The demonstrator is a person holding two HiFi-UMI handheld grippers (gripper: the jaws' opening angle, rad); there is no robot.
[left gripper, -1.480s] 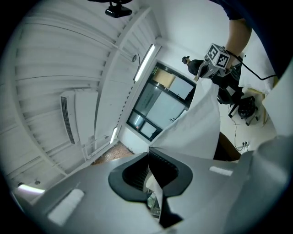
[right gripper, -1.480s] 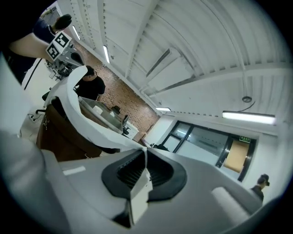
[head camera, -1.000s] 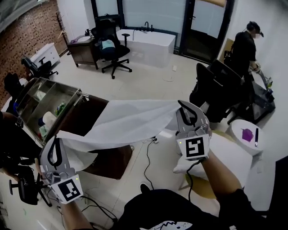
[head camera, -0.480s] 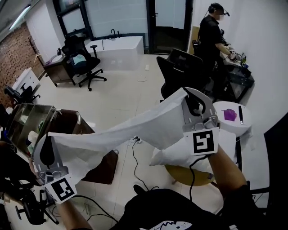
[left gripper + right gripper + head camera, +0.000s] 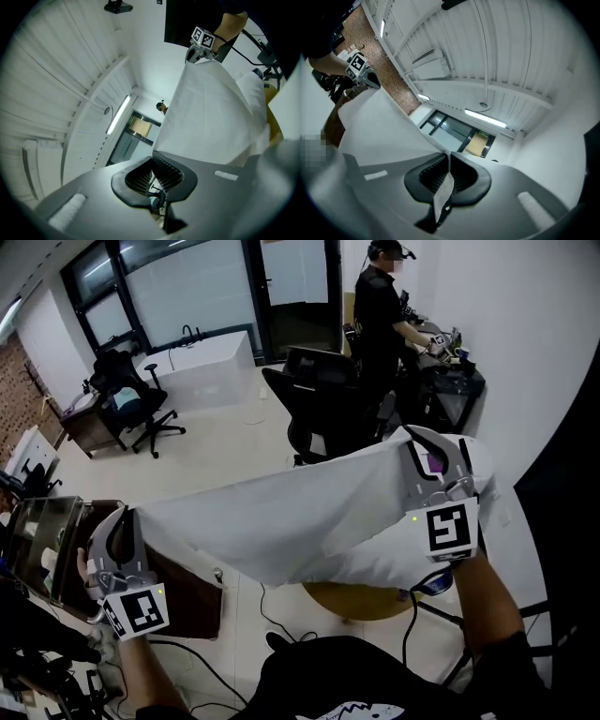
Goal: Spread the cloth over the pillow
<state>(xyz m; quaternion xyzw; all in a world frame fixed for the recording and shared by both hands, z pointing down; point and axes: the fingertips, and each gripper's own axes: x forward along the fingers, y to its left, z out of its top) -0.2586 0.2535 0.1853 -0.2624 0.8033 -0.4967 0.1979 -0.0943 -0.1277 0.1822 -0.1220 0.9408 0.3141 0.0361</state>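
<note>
Jaws on both sides are pressed together on the cloth (image 5: 281, 531). In the left gripper (image 5: 120, 540) a corner is pinched with no gap to be seen, and in the right gripper (image 5: 439, 460) a strip of fabric is seen hanging out between the closed pads. The cloth is held in the air as one stretched band, its long axis running from gripper to gripper and rising a little toward the right one. The pillow (image 5: 254, 93) is judged to rest on the stool (image 5: 361, 601). It is made out only in the left gripper view, as a white bulge beside the sheet, and in the head view it is hidden behind the hanging fabric. The right half of the cloth is held above the stool with the right gripper almost over it, while the left gripper is held well to the left of the stool, over a brown cabinet (image 5: 192, 592). The pillow is thus placed below the right jaws and nearer that hand, so a lowering is judged to come next, with the left end brought in toward the stool. In the frame from a second ago the span is seen over the cabinet, left of the stool. Half a second ago the pillow is seen uncovered on the stool, and now it is masked. The grip at both ends is unchanged.
</note>
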